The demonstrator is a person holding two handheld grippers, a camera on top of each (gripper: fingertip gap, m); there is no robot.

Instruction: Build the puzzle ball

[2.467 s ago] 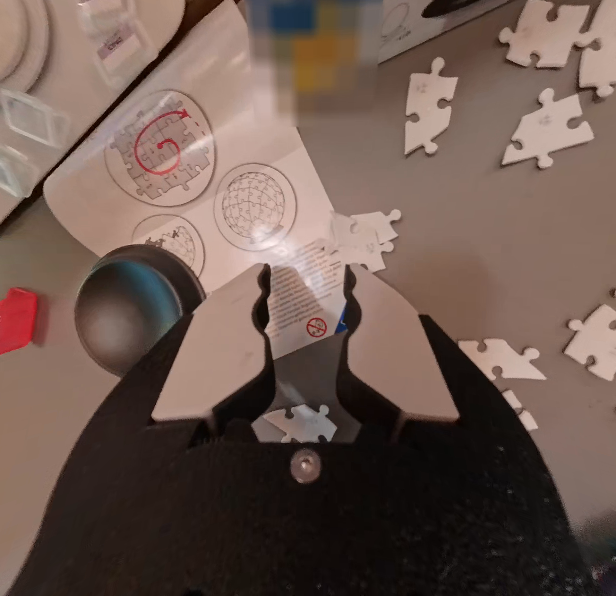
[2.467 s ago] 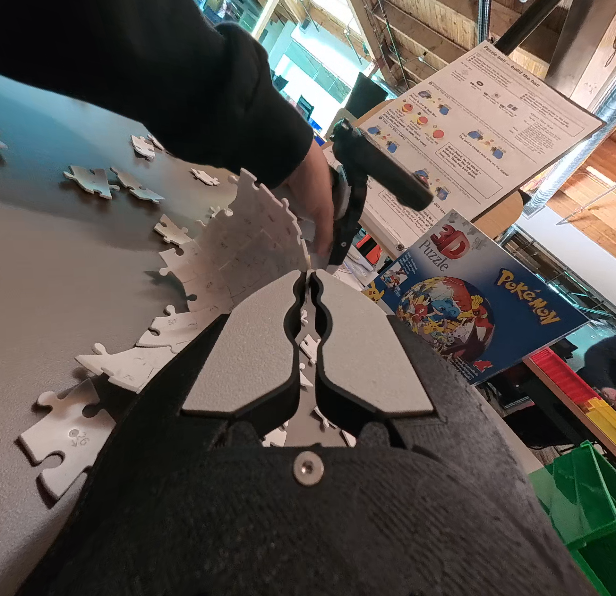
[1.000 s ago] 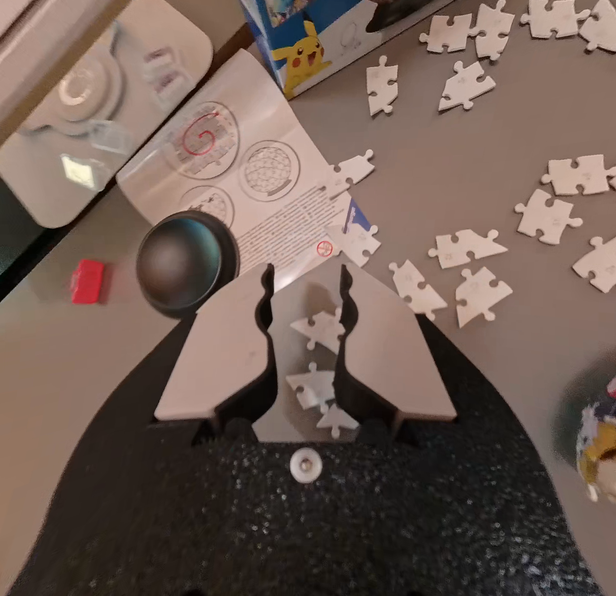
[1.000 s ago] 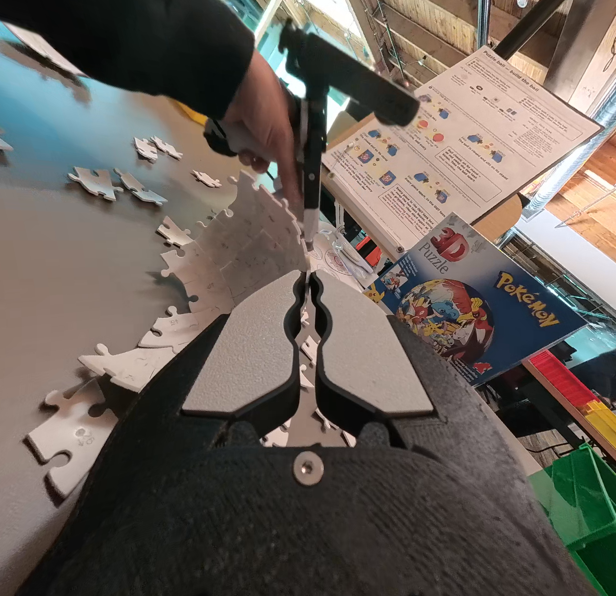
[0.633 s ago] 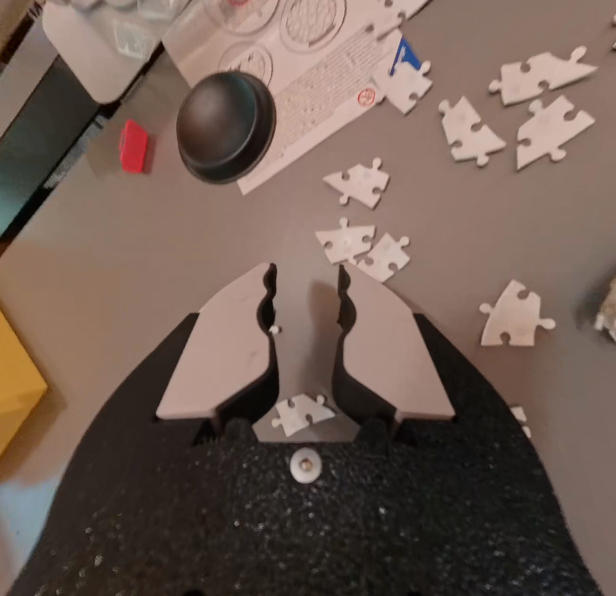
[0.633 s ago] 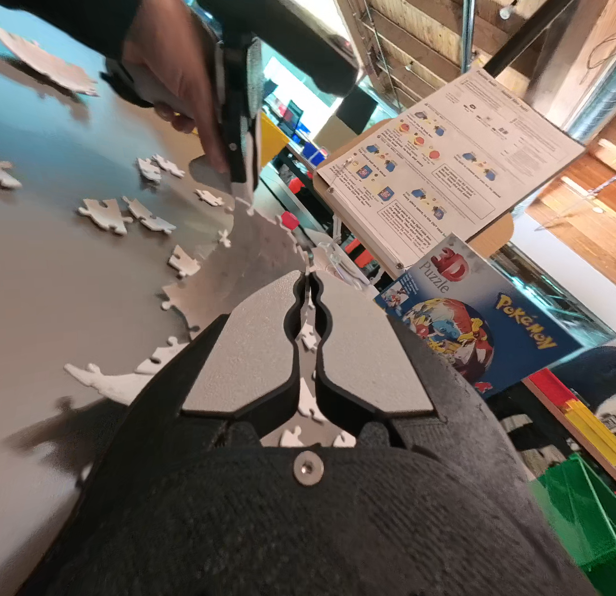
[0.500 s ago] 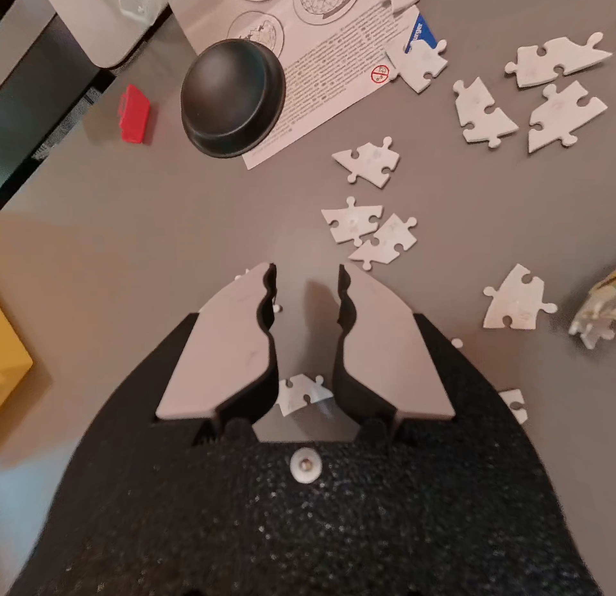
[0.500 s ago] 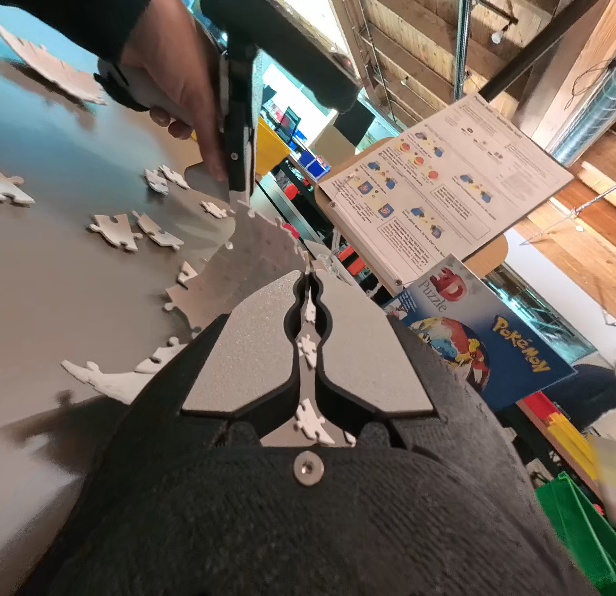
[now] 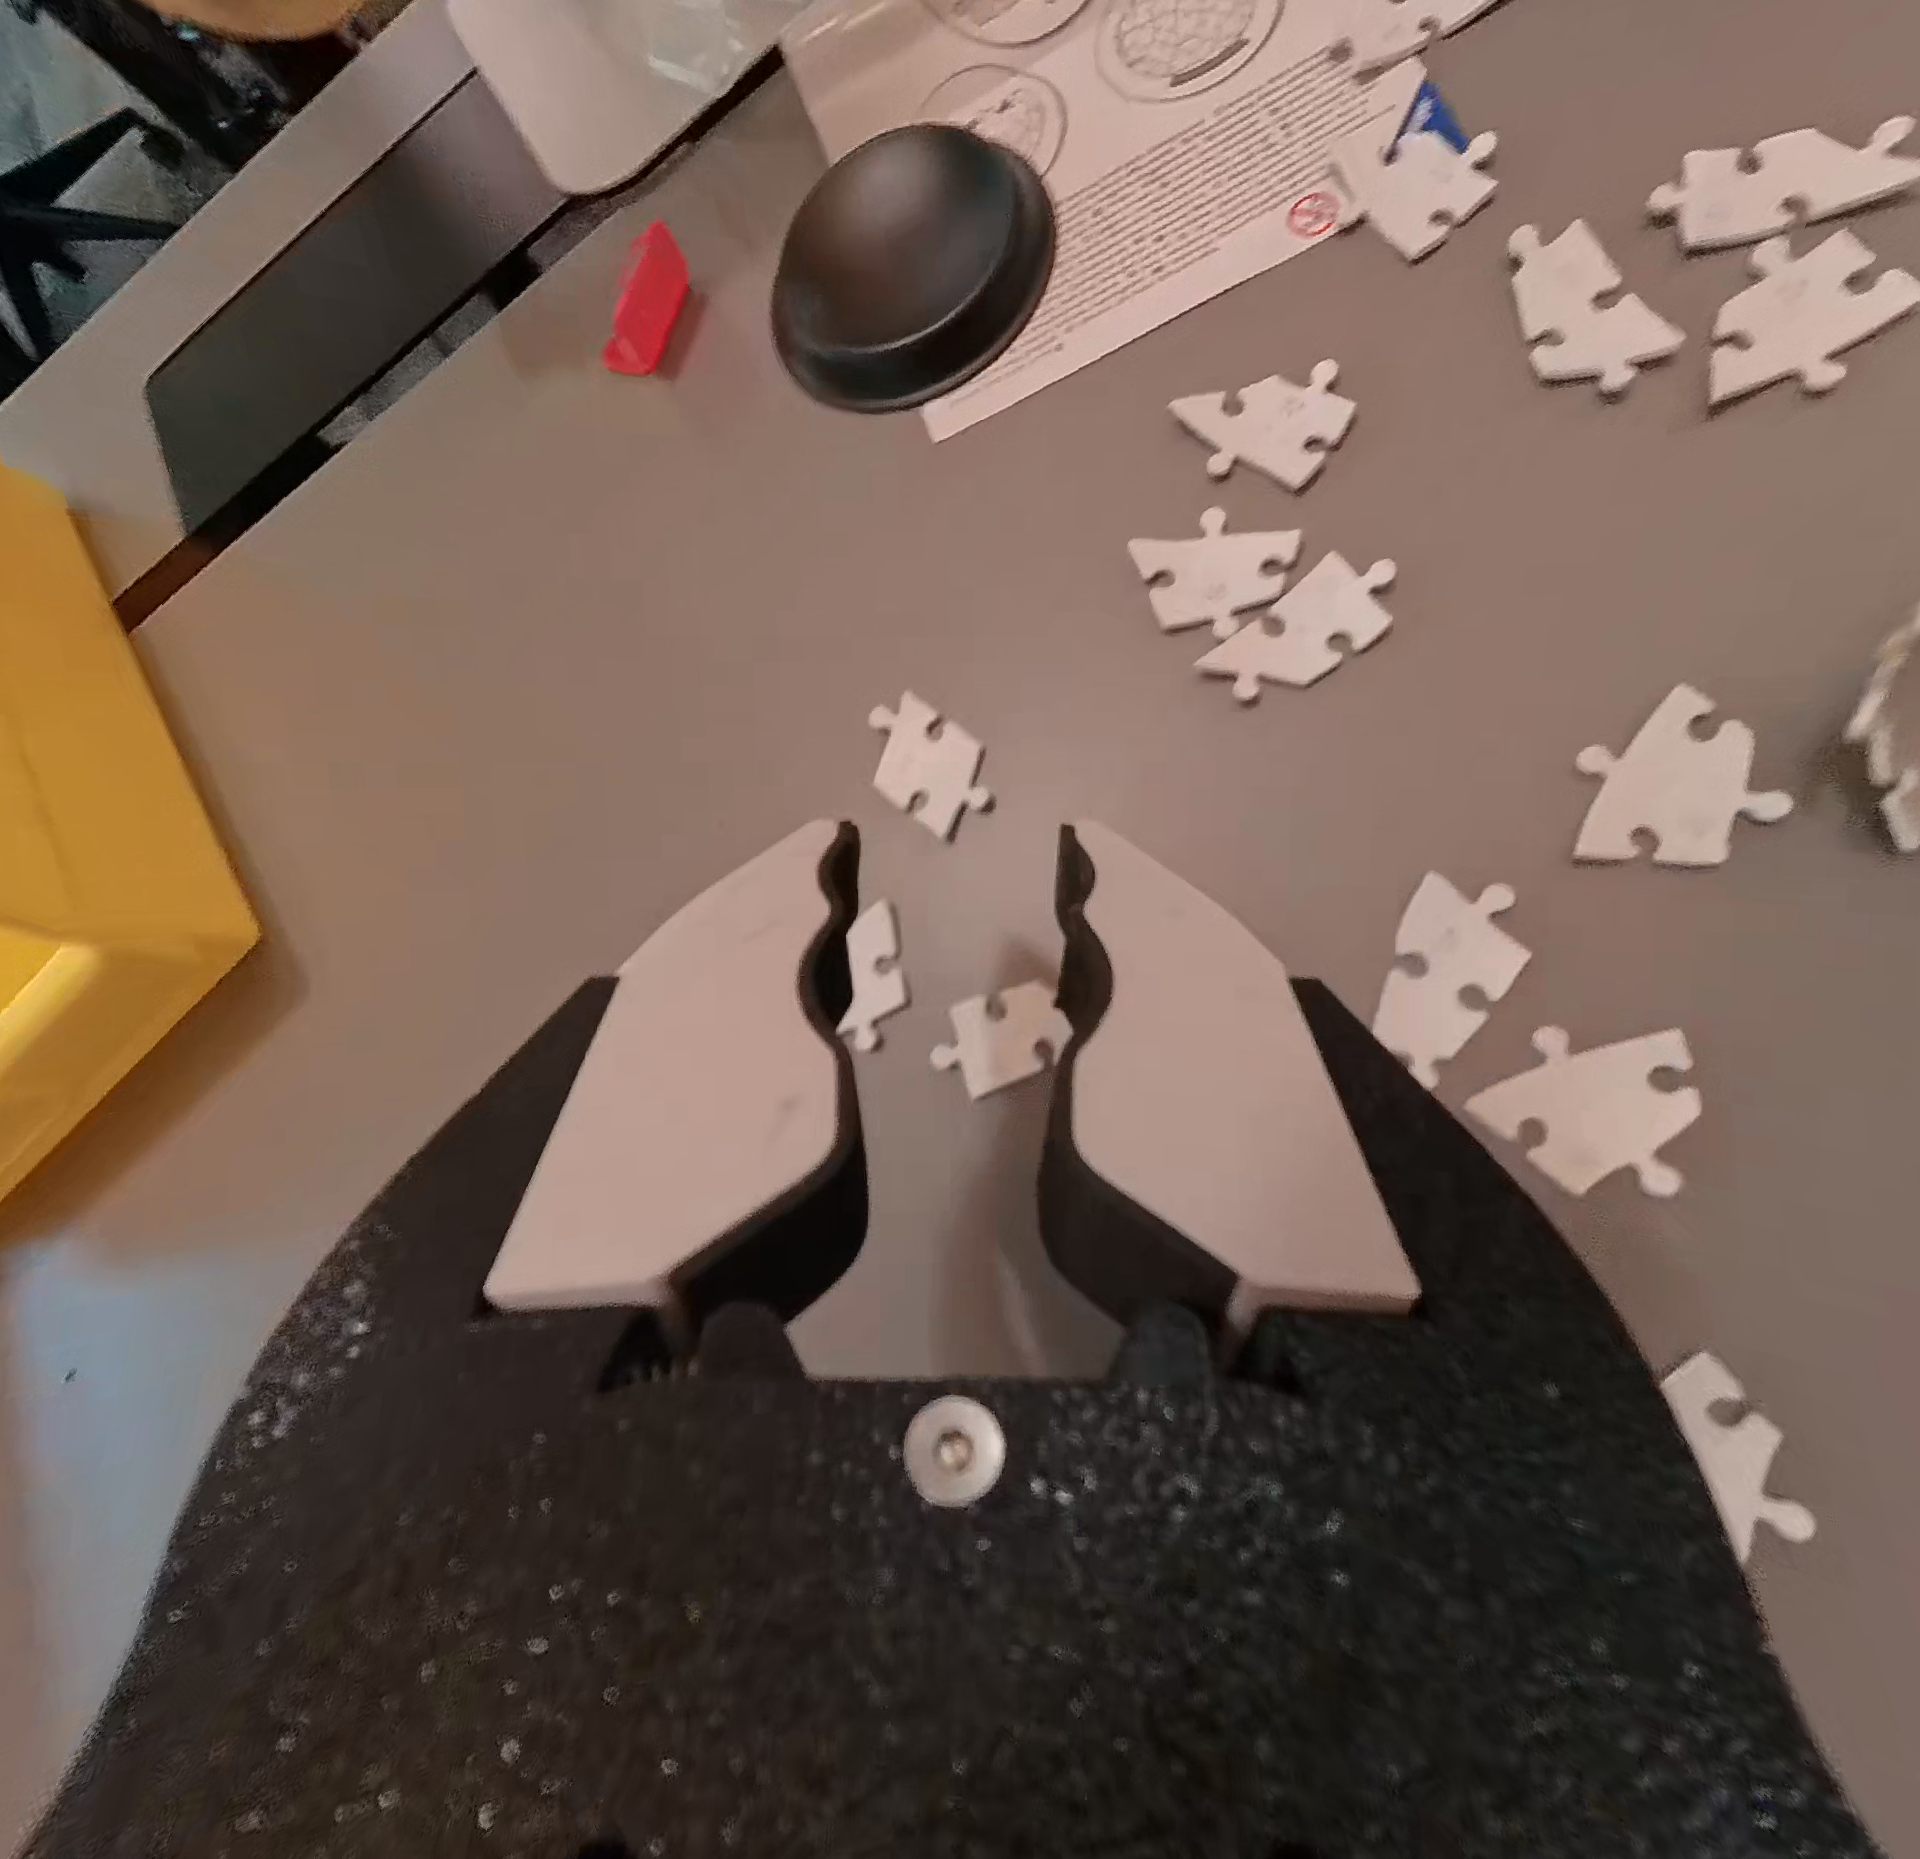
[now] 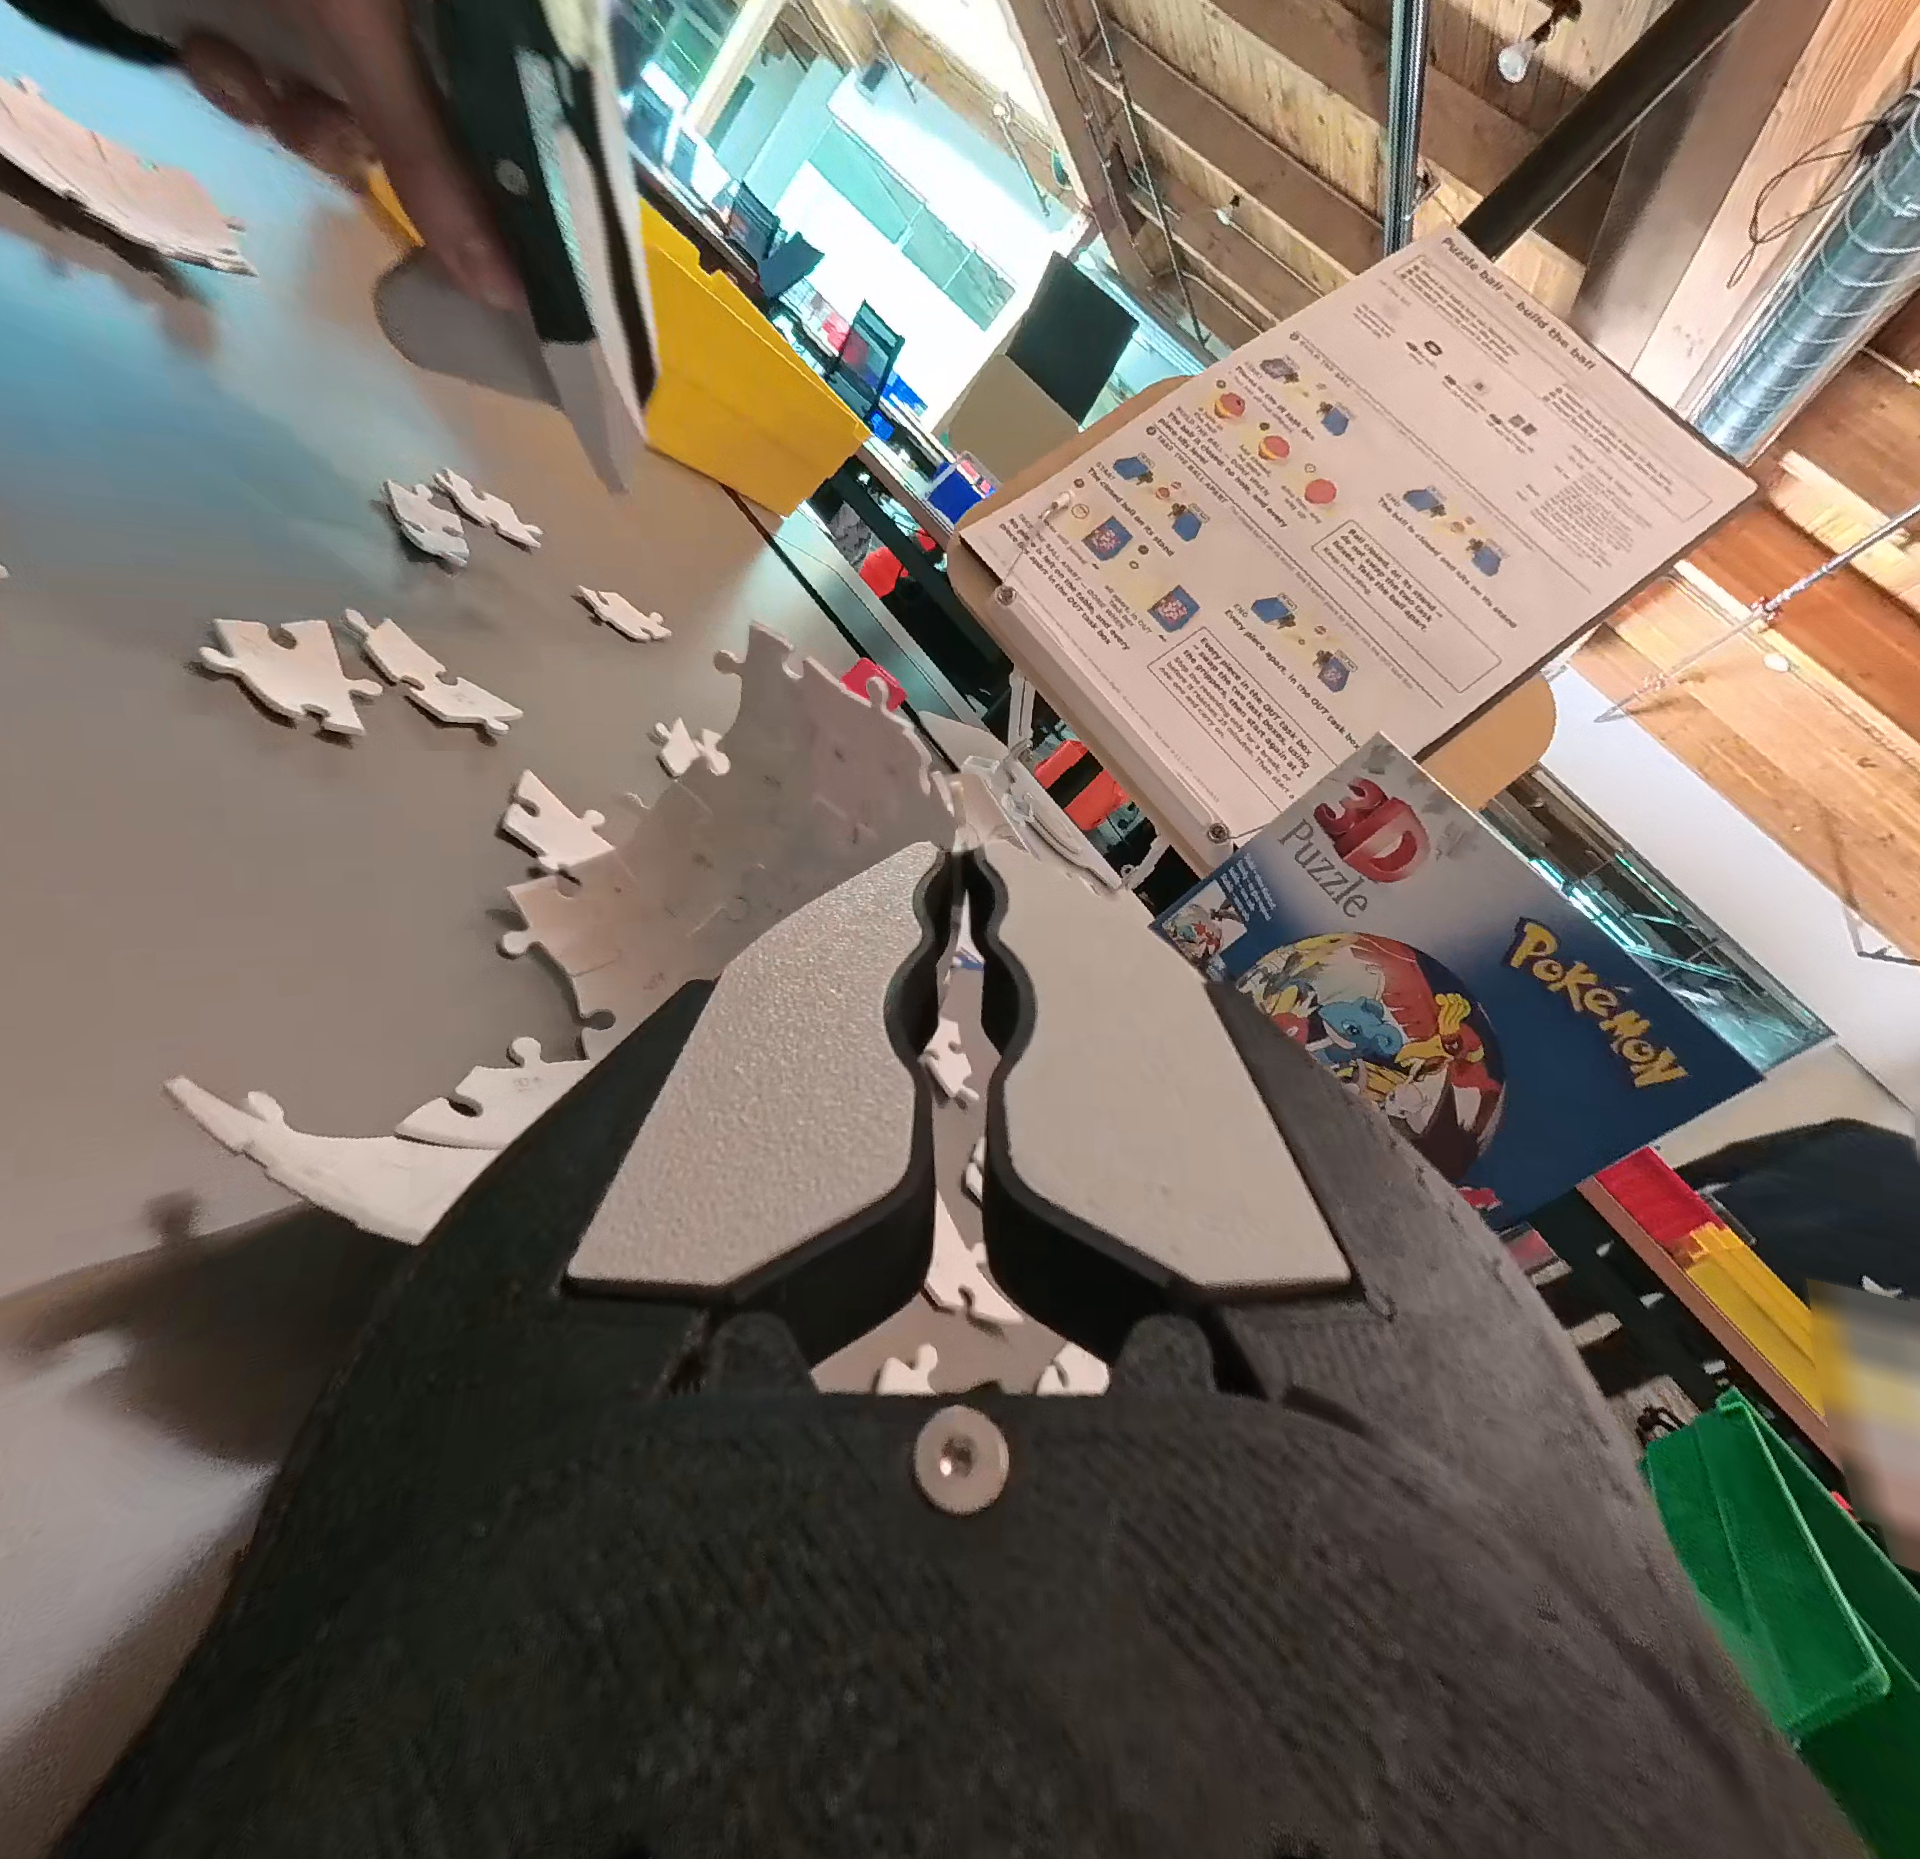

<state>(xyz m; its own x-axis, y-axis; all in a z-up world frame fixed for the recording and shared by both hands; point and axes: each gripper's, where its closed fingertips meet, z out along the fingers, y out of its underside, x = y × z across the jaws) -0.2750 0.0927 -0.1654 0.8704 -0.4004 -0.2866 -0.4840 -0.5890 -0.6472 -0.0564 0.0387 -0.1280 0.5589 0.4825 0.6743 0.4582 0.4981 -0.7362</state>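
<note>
My left gripper (image 9: 956,843) is open and empty, just above the grey table (image 9: 520,614). A small white puzzle piece (image 9: 1003,1038) lies between its fingers. A second piece (image 9: 875,968) lies partly under the left finger, and a third (image 9: 930,765) lies just past the tips. My right gripper (image 10: 958,864) is shut on the edge of a curved, partly built puzzle shell (image 10: 727,874), white side up. The shell's edge also shows in the left wrist view (image 9: 1891,760). The left gripper (image 10: 566,199), held by a hand, shows blurred in the right wrist view.
Several loose white pieces (image 9: 1262,604) lie to the right. A black dome stand (image 9: 909,266) rests on a printed sheet (image 9: 1195,95), beside a red block (image 9: 646,297). A yellow bin (image 9: 83,822) stands left. The puzzle box (image 10: 1455,1009), instruction board (image 10: 1351,562) and green bin (image 10: 1766,1560) are behind.
My left gripper has drawn back from the printed sheet towards the near left, staying open, and now hangs over small loose pieces. My right gripper has tilted, still holding the shell.
</note>
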